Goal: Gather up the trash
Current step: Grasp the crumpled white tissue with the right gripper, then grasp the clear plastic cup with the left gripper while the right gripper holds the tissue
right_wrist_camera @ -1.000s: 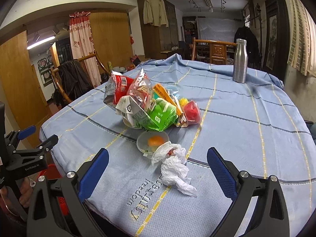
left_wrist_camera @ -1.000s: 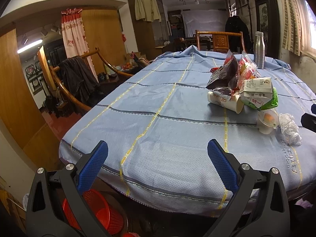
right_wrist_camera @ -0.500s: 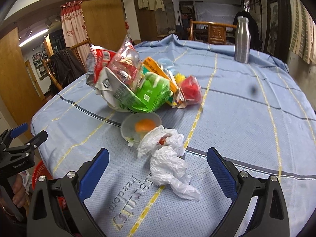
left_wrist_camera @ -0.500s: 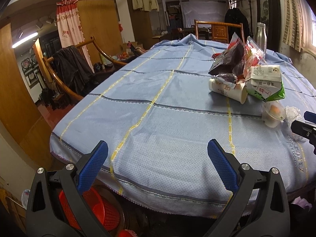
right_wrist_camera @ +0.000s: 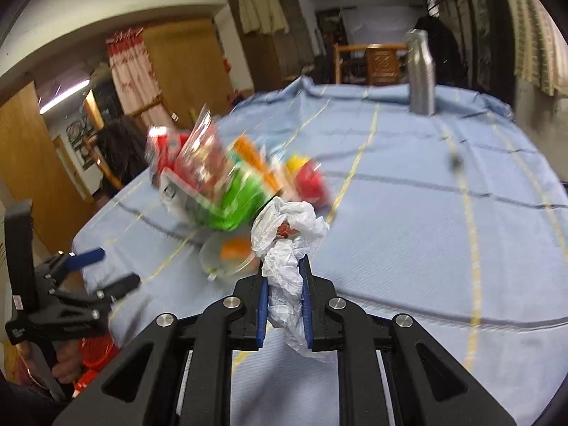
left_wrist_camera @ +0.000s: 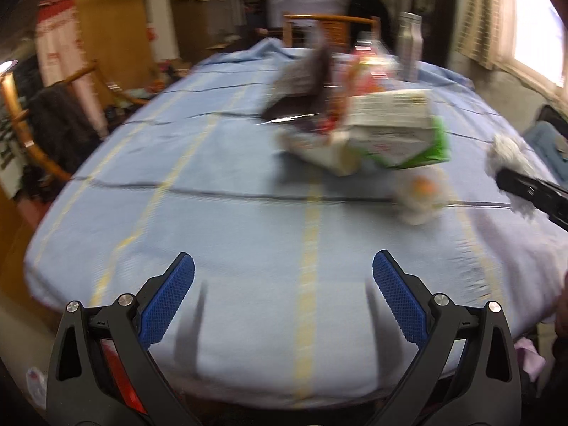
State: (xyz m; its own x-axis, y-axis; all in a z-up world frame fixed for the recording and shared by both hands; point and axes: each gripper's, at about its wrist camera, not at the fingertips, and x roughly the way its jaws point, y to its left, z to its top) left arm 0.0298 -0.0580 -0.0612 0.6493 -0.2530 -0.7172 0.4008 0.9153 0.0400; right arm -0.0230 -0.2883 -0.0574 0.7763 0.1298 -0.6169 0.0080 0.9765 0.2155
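Wood-panelled walls and a carved chair ring our worktop (right_wrist_camera: 426, 213), a long table under a pale blue cloth with yellow stripes. Our right gripper (right_wrist_camera: 283, 266) is closing its blue-padded fingers (right_wrist_camera: 263, 301) on the crumpled white plastic wrapper (right_wrist_camera: 284, 248), which is pinched between them and bunches up above the tips; in the left wrist view it appears at the right edge. Just beyond it sits the clear plastic cup with an orange remnant (right_wrist_camera: 227, 255), and behind that the heap of bright snack packets and a green-and-white carton (right_wrist_camera: 227, 184). A steel bottle (right_wrist_camera: 420, 74) stands well apart at the far end. Our left gripper (left_wrist_camera: 284, 277) hovers over bare cloth near the table edge, fingers (left_wrist_camera: 167, 298) wide and holding nothing; a red mesh basket (right_wrist_camera: 96, 355) shows below the edge.

The risk, as we judge it — thin, slippery film could slide out of the narrow grip if we swing quickly toward the basket, and its trailing tail may snag or tip the cup beside it.

A second ago the wrapper lay loose on the cloth between fully spread right fingers; now it is gripped, and both views sit closer to the heap.
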